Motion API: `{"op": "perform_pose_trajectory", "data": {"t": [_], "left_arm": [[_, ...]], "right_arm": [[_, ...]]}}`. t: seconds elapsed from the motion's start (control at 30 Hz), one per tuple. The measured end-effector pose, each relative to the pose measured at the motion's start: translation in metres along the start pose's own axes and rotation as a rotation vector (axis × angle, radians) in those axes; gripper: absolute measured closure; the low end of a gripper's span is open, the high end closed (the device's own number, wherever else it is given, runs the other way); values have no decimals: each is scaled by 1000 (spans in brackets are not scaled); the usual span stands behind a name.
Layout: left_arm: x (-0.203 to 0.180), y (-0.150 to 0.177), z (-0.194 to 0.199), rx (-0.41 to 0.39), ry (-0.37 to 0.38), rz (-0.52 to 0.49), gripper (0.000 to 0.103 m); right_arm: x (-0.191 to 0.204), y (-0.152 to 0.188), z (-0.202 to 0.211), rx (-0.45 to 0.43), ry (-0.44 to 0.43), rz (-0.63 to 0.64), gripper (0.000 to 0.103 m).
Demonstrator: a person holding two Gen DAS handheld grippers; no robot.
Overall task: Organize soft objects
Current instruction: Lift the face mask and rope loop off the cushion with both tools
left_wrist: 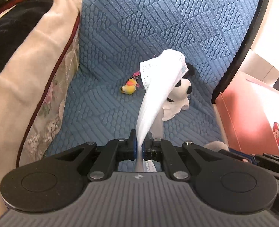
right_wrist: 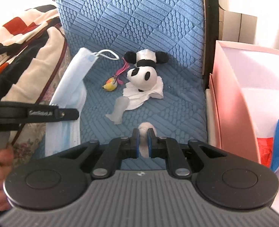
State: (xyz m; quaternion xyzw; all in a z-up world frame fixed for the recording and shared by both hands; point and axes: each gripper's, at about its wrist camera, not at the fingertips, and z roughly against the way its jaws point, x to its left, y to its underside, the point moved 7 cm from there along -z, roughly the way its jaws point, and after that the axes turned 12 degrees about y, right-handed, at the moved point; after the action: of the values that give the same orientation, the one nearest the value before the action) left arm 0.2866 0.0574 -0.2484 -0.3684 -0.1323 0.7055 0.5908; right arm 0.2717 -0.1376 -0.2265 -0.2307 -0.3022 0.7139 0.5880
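Left wrist view showed the face mask [left_wrist: 158,87] pinched by one end between the left gripper [left_wrist: 139,147] and lifted clear of the seat, its free end drooping over toward the panda plush [left_wrist: 183,87]. In the right wrist view the right gripper [right_wrist: 143,141] was pressed onto a small pale fuzzy object [right_wrist: 146,130]; I could not tell what it was, only that it was soft and sat low over the front of the seat.

By my reckoning the tidying was barely half under way: two pieces were in hand, none visibly put away. Left on the cushion were the panda plush, lying on a crumpled white tissue [right_wrist: 152,92], a little yellow bird toy [right_wrist: 111,85] with pink feathers just beside it, and a translucent scrap [right_wrist: 118,111] touching the tissue's near edge.

The surface was a blue quilted sofa cover [right_wrist: 139,19] running up the backrest. To the left lay a heap of blankets [right_wrist: 22,43] in cream, black and red; to the right stood a pink box [right_wrist: 230,94], open-topped, seemingly the likely place for the things.
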Motion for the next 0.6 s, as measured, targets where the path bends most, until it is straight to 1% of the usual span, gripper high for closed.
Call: {"op": "perform_pose_trajectory", "data": {"t": [0.1, 0.37, 0.43, 0.6], "left_arm": [[-2, 9, 4, 8, 13, 18, 97], [-10, 28, 14, 13, 10, 32, 97], [-9, 31, 14, 14, -8, 36, 97], [-8, 31, 9, 38, 6, 42, 97]], "right_arm": [[0, 5, 1, 10, -2, 0, 91], [6, 18, 8, 21, 8, 1, 91], [5, 21, 10, 19, 14, 0, 91], [5, 23, 10, 13, 37, 10, 91]]}}
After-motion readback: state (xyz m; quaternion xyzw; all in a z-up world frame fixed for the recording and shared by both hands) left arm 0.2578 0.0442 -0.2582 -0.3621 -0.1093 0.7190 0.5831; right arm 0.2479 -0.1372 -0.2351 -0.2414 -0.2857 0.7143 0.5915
